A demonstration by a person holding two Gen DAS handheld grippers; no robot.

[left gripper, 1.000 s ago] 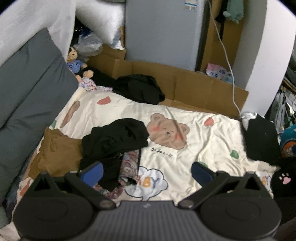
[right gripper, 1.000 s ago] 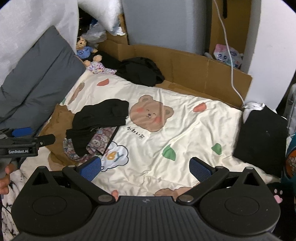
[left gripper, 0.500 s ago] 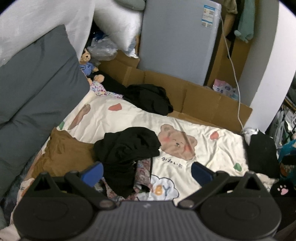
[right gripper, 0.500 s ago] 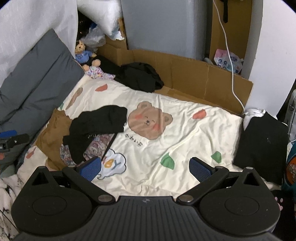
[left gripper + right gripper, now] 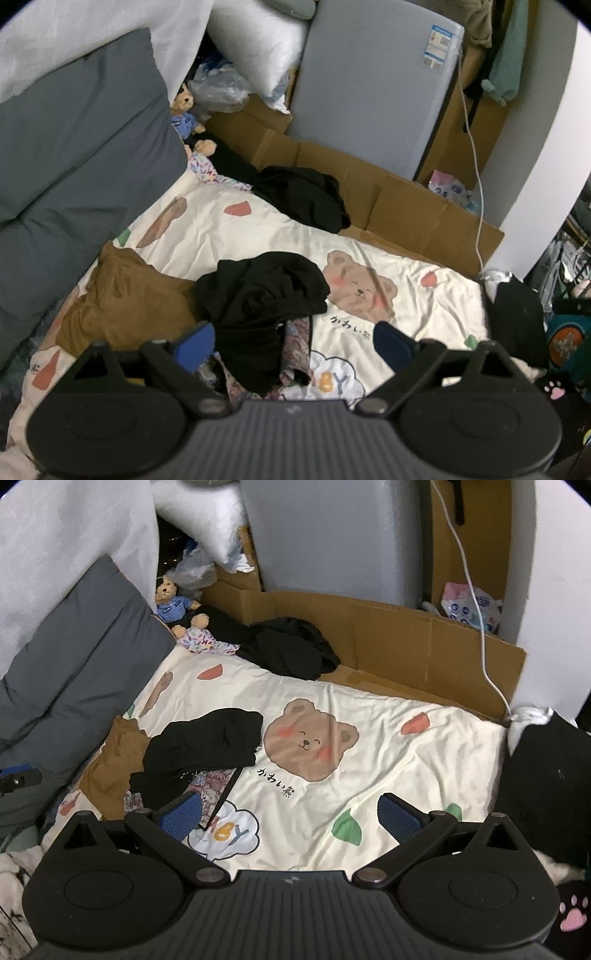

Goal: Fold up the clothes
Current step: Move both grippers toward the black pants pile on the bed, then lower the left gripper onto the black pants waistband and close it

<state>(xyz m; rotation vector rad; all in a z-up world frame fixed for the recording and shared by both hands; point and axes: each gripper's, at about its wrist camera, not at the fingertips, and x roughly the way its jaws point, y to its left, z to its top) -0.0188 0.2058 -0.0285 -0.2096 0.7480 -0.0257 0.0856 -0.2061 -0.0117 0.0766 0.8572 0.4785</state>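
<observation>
Left gripper (image 5: 293, 345) and right gripper (image 5: 290, 818) both stood wide, holding nothing, above the bed (image 5: 388, 738). Black garment (image 5: 207, 744) lay crumpled at 9 o'clock of the bear print, over a patterned garment (image 5: 208, 788), touching a brown garment (image 5: 114, 764). Judgement: pinch one edge only, lift clear, spread flat before creasing.

My cream bear-print sheet (image 5: 388, 746) covers the bed. A grey cushion (image 5: 74, 177) sits left. A teddy bear (image 5: 170, 600) and cardboard (image 5: 406, 642) lie behind.
</observation>
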